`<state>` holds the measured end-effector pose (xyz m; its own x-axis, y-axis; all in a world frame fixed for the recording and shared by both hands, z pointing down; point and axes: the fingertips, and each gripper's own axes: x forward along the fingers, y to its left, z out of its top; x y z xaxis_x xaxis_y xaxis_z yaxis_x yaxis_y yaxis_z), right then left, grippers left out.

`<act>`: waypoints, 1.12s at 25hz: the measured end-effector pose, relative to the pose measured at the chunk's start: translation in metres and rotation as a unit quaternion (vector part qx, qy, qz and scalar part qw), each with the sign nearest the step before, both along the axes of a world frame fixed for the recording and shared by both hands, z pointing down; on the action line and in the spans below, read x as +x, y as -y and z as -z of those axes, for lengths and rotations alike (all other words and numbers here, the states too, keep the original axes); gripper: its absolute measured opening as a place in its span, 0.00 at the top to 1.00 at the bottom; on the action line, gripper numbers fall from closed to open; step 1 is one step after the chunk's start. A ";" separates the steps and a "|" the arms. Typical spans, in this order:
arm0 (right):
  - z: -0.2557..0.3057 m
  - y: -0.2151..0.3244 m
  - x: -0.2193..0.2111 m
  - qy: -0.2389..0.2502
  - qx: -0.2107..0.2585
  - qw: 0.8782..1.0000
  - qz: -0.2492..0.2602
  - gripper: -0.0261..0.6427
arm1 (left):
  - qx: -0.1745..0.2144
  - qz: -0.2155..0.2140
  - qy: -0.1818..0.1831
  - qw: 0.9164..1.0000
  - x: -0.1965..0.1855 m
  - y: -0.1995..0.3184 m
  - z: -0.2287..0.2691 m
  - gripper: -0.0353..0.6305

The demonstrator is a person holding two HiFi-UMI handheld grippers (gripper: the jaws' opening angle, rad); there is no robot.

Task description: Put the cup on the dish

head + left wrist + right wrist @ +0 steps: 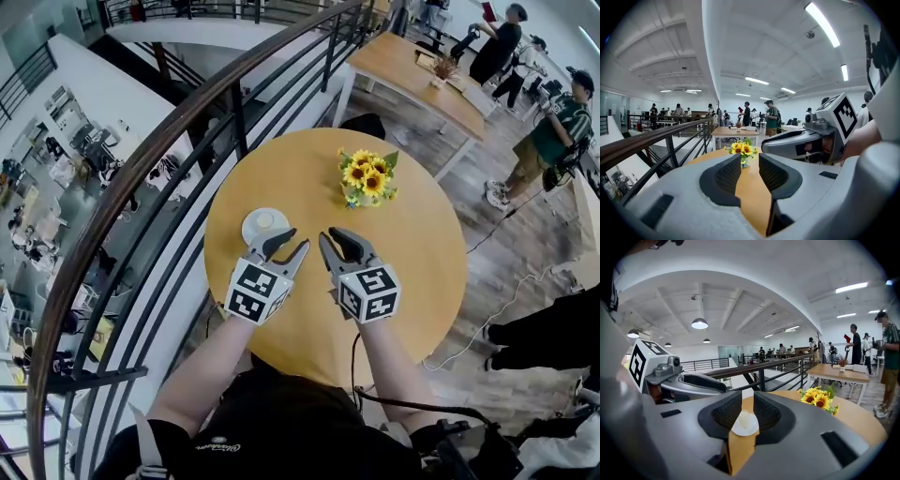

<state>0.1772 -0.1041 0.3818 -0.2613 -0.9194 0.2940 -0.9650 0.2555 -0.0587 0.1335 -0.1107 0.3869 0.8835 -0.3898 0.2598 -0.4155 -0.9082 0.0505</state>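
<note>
small pale cup (266, 221) upright on a white dish (251, 234), close to the left edge of a round wooden table (422, 244); task looks already done. possibly something pale inside the cup, too small to tell.

just ahead of the left gripper (292, 241), the nearer of the two, held above the tabletop and touching neither cup nor dish. left jaws a little apart, gripping nothing, only bare tabletop between them.

right gripper (335, 234) alongside, further from the cup, jaws closed together on nothing. cup and dish lined up well beyond its tips, glimpsed through the thin slit between the pads.

sunflowers (367, 178) in a small vase further back on the table, well apart from the dish.

dark curved railing (169, 141) just left of the table, above a lower floor. beyond, a long wooden table, people standing (497, 47), bright open office with strip lights.
</note>
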 end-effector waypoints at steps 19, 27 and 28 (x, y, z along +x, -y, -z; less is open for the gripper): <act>0.013 -0.016 0.003 0.012 0.008 1.000 0.002 0.85 | 0.009 0.005 -0.007 1.000 0.003 -0.005 0.021 0.77; 0.006 -0.015 0.001 0.013 0.004 1.000 0.009 0.85 | 0.006 0.006 -0.002 1.000 0.004 -0.006 0.010 0.77; 0.006 -0.015 0.001 0.014 0.003 1.000 0.010 0.85 | 0.005 0.005 -0.002 1.000 0.004 -0.006 0.010 0.77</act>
<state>0.1784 -0.0889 0.3761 -0.2870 -0.9157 0.2812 -0.9579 0.2747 -0.0832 0.1377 -0.1046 0.3773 0.8801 -0.4018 0.2531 -0.4251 -0.9042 0.0426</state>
